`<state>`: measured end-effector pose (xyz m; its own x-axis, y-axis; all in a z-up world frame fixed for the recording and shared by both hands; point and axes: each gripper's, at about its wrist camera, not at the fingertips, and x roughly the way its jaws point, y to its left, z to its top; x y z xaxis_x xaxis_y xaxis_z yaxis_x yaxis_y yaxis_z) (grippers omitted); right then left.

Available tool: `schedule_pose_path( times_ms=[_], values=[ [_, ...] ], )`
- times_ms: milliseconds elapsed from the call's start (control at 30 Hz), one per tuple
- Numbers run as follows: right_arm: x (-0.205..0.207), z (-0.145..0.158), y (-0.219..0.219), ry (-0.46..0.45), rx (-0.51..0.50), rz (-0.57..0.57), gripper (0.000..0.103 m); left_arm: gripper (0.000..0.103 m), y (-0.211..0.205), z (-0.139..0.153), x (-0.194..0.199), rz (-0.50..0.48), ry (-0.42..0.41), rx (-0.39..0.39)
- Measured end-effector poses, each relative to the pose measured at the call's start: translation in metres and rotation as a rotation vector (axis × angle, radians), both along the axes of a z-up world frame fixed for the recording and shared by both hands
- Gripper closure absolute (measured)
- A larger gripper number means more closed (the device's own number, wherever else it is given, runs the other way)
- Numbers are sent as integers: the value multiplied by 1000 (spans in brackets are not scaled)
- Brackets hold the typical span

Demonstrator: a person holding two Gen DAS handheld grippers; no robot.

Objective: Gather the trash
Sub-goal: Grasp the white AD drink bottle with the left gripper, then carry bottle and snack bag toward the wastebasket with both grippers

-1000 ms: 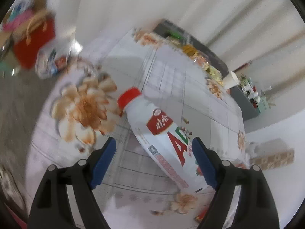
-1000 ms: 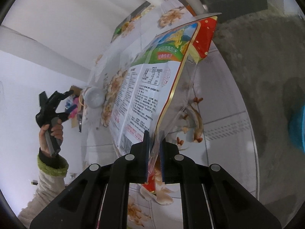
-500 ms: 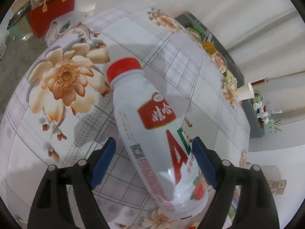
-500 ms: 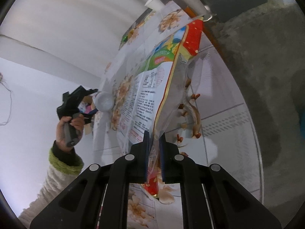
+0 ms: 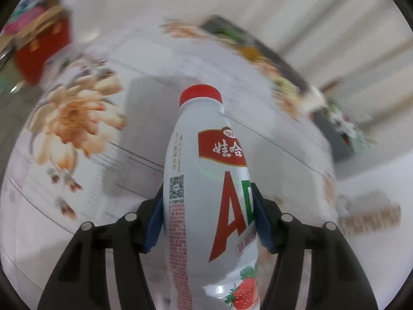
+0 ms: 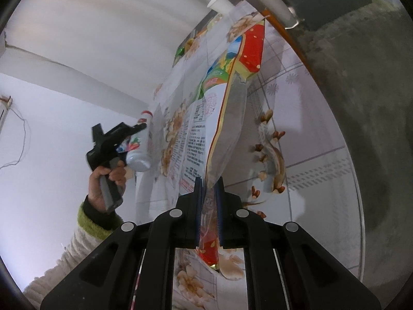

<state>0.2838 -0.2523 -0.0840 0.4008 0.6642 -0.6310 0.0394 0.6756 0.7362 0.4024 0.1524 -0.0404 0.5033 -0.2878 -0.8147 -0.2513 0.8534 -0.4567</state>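
l gripper point(image 5: 207, 222) jaws closing round bottle point(image 5: 206, 180) (angled down); r gripper point(image 6: 208, 204) clamps bag point(image 6: 206, 129).

White red-capped AD drink bottle point(image 5: 206, 193) lifted off tablecloth, empty printed snack bag point(image 6: 219, 118) hanging upright, pinched at bottom.

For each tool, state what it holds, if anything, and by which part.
The left tool, jaws closing, holds the white drink bottle around its lower body. The right tool is shut on the snack bag, pinching its edge.
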Motion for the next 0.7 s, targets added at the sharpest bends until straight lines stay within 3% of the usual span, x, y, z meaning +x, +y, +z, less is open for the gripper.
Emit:
schedule_pose_path(
  times_ms=[133, 333, 500, 567, 700],
  values=[
    [0, -5, 3, 7, -4, 16, 94, 44, -39, 14, -29, -196, -61, -51],
    [-2, -8, 4, 16, 35, 11, 94, 44, -104, 2, -66, -419, -52, -74],
    [-7, -4, 1, 7, 73, -8, 90, 45, -126, -7, -80, -480, -54, -39],
    [-7, -3, -2, -3, 106, -14, 81, 45, -127, -12, -80, -479, -31, -43],
    [-2, -6, -2, 4, 116, -23, 75, 45, -126, -21, -81, -466, -2, -60]
  ],
)
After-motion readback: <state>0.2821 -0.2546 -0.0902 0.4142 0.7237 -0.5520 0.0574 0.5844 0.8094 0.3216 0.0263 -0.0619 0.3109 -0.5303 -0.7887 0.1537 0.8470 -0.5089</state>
